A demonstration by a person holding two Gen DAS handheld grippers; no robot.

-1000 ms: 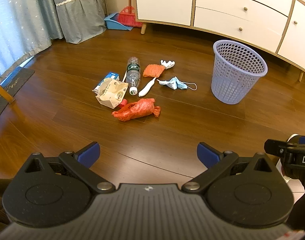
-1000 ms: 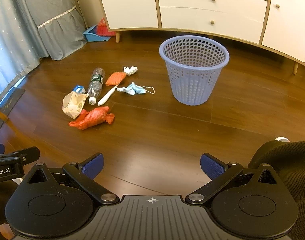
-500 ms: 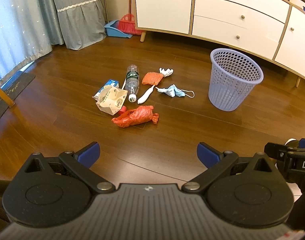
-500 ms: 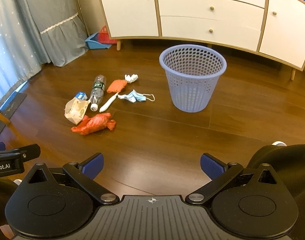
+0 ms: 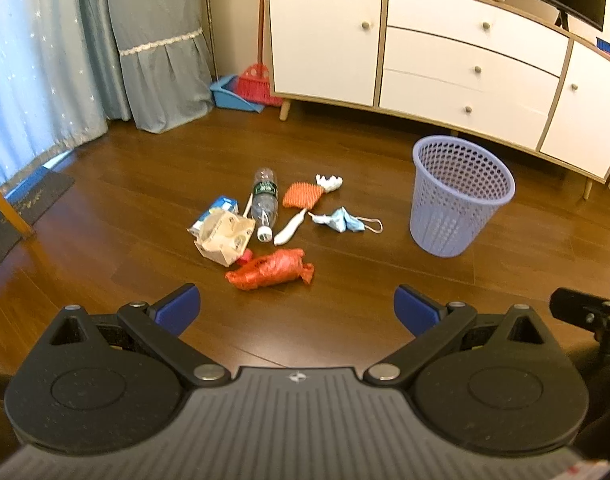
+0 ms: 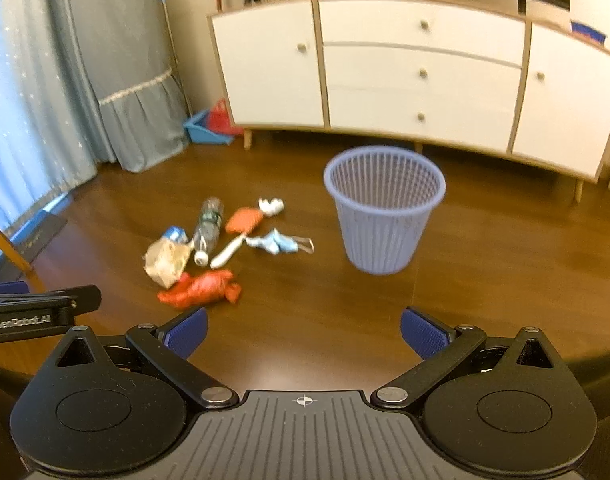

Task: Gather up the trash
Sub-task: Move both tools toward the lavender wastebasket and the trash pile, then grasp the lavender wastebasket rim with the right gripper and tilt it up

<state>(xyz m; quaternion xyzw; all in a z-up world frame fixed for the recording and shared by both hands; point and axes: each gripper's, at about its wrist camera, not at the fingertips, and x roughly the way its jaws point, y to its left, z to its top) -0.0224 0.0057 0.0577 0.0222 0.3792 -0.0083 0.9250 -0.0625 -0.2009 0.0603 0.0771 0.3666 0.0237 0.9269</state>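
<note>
Dark wooden floor [image 5: 137, 216] fills the middle of both views, with a white sideboard [image 5: 445, 60] along the top edge and blue-grey curtains [image 5: 65, 48] down the left. Litter lies in a loose cluster at centre frame: a crumpled red plastic bag [image 5: 271, 270] nearest the cameras, a crushed paper carton [image 5: 223, 236] touching its left end, a clear plastic bottle [image 5: 265, 204], an orange brush [image 5: 299, 204] with a white handle, a blue face mask [image 5: 343, 220] and a small white scrap [image 5: 328, 182]. Right of the cluster, apart from it, a lilac mesh basket [image 5: 461, 196] stands upright near the sideboard's legs. Bare floor runs between the litter and the lower frame, and between mask and basket. Both tools hang above that open strip: the left gripper [image 5: 297, 312] and the right gripper [image 6: 303, 334] have their blue pads spread wide, holding nothing. A mat [image 5: 21, 216] sits at the left edge.
</note>
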